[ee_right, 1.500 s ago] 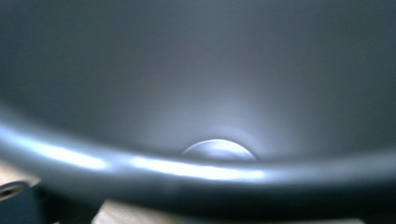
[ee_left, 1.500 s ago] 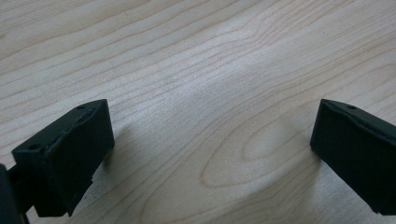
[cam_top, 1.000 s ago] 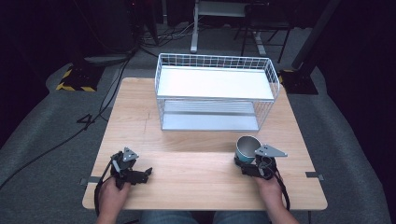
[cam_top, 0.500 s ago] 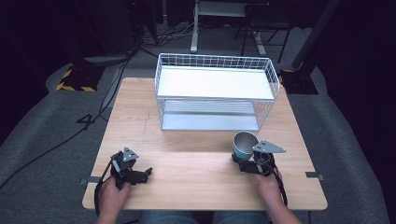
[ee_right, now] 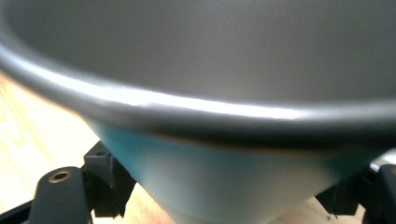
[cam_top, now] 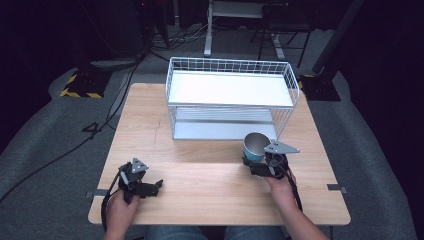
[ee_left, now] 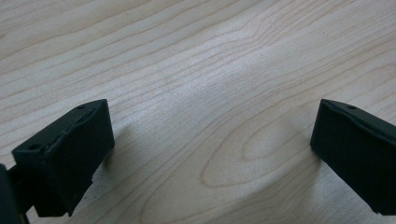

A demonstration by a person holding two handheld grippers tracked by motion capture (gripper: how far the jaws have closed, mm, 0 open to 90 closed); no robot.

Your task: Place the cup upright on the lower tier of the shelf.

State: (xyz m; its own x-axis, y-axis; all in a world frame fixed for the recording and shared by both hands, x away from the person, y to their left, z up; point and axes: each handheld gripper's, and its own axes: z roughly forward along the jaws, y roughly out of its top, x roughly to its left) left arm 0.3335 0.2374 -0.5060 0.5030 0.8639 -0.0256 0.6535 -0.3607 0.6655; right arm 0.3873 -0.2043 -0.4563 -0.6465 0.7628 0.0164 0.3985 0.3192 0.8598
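Note:
A teal cup with a grey metal inside is held just above the wooden table, right of centre and close in front of the white wire rack. My right gripper is shut on the cup's lower body; in the right gripper view the cup sits between both jaws and its rim runs across the top. My left gripper rests near the table's front left, open, its two black fingers wide apart over bare wood.
The two-tier rack has a white top shelf and a lower shelf open toward me. Beyond the table lie dark floor, cables and stand legs. Bare wood stretches between the two hands.
My right gripper has carried the cup up and a little toward the rack. The left gripper has stayed where it was.

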